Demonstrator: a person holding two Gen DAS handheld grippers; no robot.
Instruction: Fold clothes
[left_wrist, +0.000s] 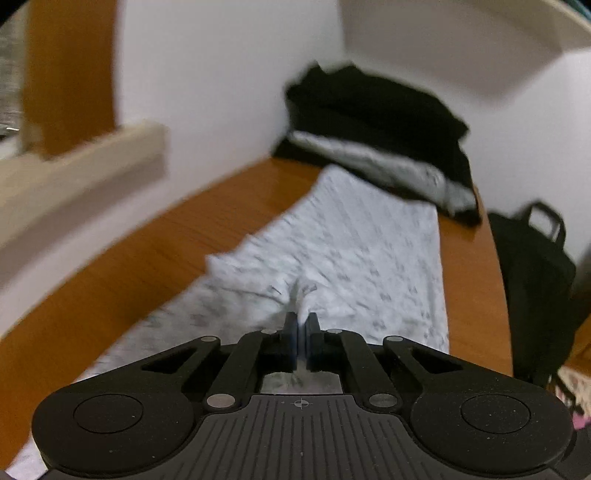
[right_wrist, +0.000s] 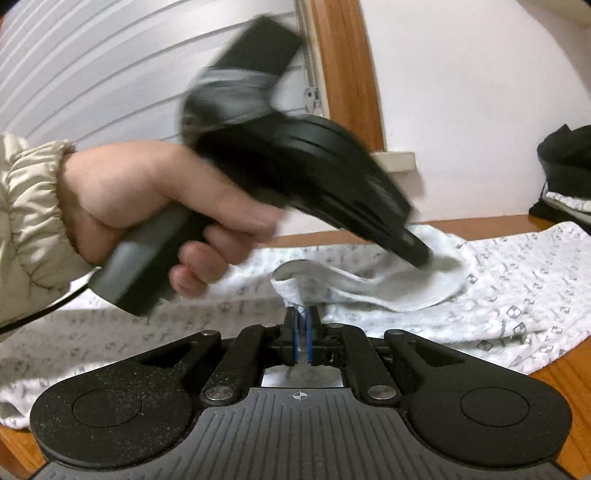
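A white garment with a small grey print (left_wrist: 354, 243) lies spread along the wooden table (left_wrist: 155, 266). My left gripper (left_wrist: 302, 321) is shut on a pinched ridge of this cloth, which rises between the pads. In the right wrist view the same white printed garment (right_wrist: 517, 295) covers the table, and my right gripper (right_wrist: 303, 314) is shut on a raised fold of it. The left gripper (right_wrist: 421, 258), held by a person's hand (right_wrist: 147, 192) in a beige puffy sleeve, grips the cloth further back, blurred by motion.
A pile of folded black and white clothes (left_wrist: 384, 140) sits at the table's far end against the white wall. A black bag (left_wrist: 532, 280) stands beyond the table's right edge. Window blinds (right_wrist: 92, 74) and a wooden frame (right_wrist: 347, 74) rise behind the table.
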